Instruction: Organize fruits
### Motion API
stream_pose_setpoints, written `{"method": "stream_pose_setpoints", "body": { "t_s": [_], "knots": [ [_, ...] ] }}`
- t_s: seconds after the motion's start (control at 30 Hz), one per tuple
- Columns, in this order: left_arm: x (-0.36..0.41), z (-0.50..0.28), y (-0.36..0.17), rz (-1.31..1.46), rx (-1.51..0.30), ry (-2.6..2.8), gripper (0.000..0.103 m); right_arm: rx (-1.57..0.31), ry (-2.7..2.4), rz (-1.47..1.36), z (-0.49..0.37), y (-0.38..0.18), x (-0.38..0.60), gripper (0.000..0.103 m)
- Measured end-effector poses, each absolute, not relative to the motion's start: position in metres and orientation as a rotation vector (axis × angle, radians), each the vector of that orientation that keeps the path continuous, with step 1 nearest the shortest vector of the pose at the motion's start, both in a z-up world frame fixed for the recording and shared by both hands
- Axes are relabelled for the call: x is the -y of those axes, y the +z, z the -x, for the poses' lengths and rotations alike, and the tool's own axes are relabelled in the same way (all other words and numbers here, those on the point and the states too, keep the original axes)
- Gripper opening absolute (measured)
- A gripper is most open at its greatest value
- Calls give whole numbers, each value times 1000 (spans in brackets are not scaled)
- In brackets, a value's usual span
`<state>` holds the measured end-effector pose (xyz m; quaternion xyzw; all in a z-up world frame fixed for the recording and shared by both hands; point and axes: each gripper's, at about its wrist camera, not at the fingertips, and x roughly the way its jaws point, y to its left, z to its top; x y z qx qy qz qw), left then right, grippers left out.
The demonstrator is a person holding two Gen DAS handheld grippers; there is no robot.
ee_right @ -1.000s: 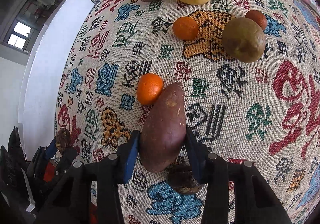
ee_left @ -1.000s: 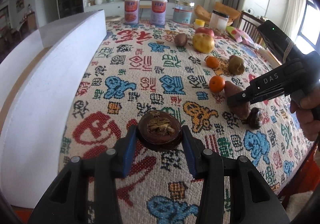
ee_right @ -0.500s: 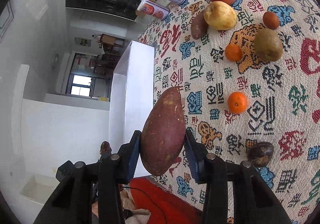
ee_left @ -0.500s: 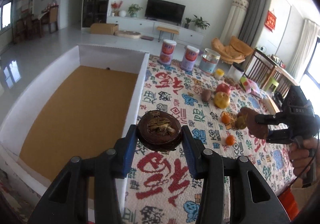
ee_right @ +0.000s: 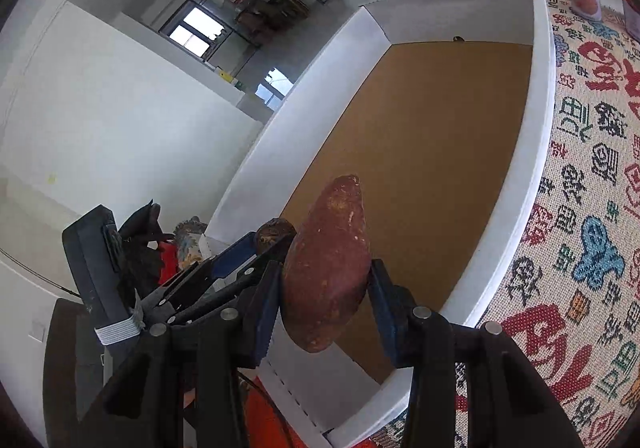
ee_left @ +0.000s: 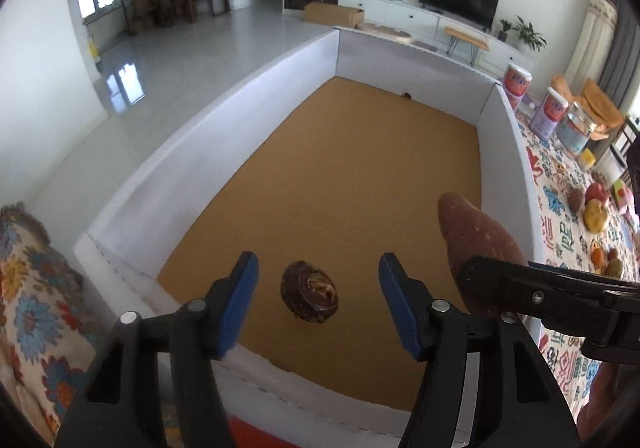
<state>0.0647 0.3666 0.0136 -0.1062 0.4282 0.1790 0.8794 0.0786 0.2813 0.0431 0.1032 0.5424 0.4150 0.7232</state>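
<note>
A big white-walled box (ee_left: 208, 152) with a brown cardboard floor lies under both grippers. My left gripper (ee_left: 318, 300) is over its near end and its jaws are opening. The dark round fruit (ee_left: 310, 296) shows between the blue pads (ee_left: 240, 296), touching neither. My right gripper (ee_right: 322, 296) is shut on the reddish sweet potato (ee_right: 326, 264), held over the box's near right corner. In the left wrist view the sweet potato (ee_left: 476, 244) stands just right of my left fingers. The right wrist view shows the dark fruit (ee_right: 274, 234) beside a left finger (ee_right: 232, 252).
The patterned tablecloth (ee_right: 592, 176) runs along the box's right wall (ee_right: 532, 152). Several fruits, among them a yellow one (ee_left: 596, 214), lie far right, with cans (ee_left: 552, 112) behind them. A flowered cloth (ee_left: 32, 288) is left of the box.
Both grippers swung left from the tablecloth to over the box. The left jaws spread and let go of the dark fruit. The right gripper carried the sweet potato along.
</note>
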Motion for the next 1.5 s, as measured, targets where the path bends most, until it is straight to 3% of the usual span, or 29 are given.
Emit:
{"method": "stream_pose_setpoints", "body": {
  "t_s": [0.1,0.23,0.43,0.6,0.9,1.23,1.5],
  "knots": [
    [-366,-60,16,206,-870,398,80,-1194,883,-193,-80,38,-297,45],
    [-349,-57,26,175,-806,394,84,-1093,859,-208,-76,54,-260,73],
    [-287,-67,43,109,-689,214,98,-937,689,-100,-65,65,-138,83],
    [-257,-97,28,38,-717,182,98,-824,406,54,-48,45,-2,93],
    [-238,-106,9,-57,-863,236,98,-821,-67,118,-18,-20,197,94],
    [-229,-85,8,-64,-869,253,99,-915,-140,28,-27,-37,222,94],
    [-171,-47,65,-85,-541,264,99,-943,-138,-15,-30,-43,229,103]
  ]
}}
